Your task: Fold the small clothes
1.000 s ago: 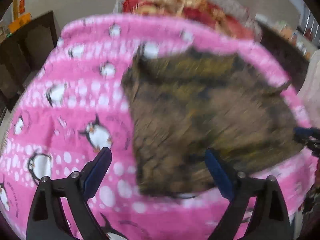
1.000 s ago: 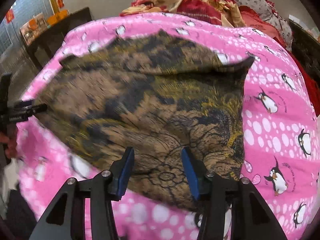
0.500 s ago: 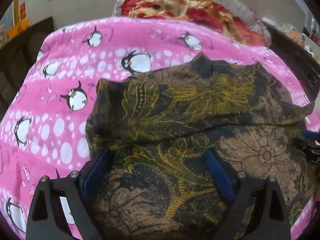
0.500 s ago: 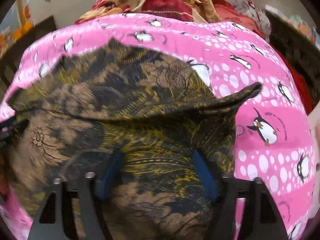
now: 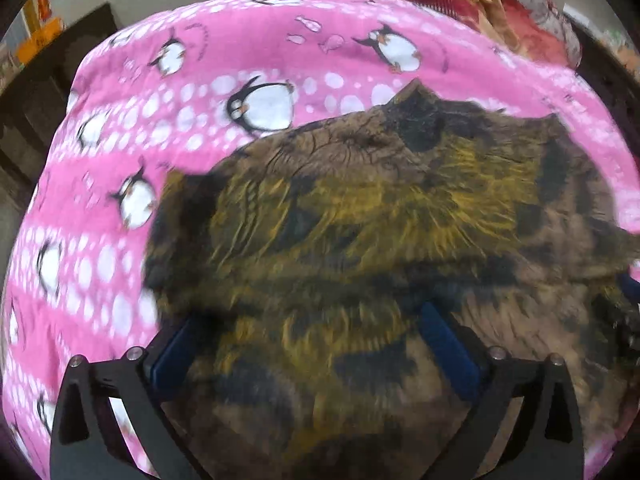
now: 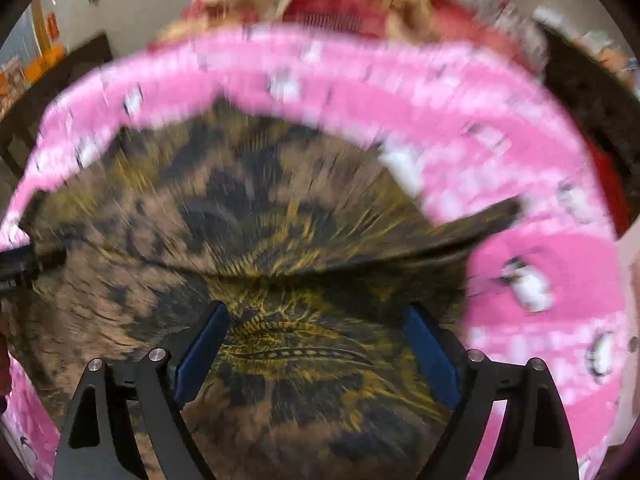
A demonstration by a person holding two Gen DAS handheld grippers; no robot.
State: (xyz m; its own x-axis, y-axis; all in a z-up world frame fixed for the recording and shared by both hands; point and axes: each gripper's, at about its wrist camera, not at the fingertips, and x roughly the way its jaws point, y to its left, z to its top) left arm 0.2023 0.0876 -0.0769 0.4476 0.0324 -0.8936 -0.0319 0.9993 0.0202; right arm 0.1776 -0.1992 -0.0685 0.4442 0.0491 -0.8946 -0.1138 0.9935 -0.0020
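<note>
Brown-and-yellow floral patterned garment (image 5: 380, 208) lying on pink penguin-print blanket (image 5: 240, 52) | left gripper (image 5: 316, 344) fingers opening, gripping nothing | right gripper (image 6: 316, 340) fingers opening above garment

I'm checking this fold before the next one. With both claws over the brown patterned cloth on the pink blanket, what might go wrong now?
1. The brown patterned garment lies bunched, a flap edge raised near its right side; the fold may spring open.
2. Both the left claw and the right claw are opening just above the cloth; a pad could snag and drag it.
3. The soft pink penguin blanket might shift underneath.
</note>
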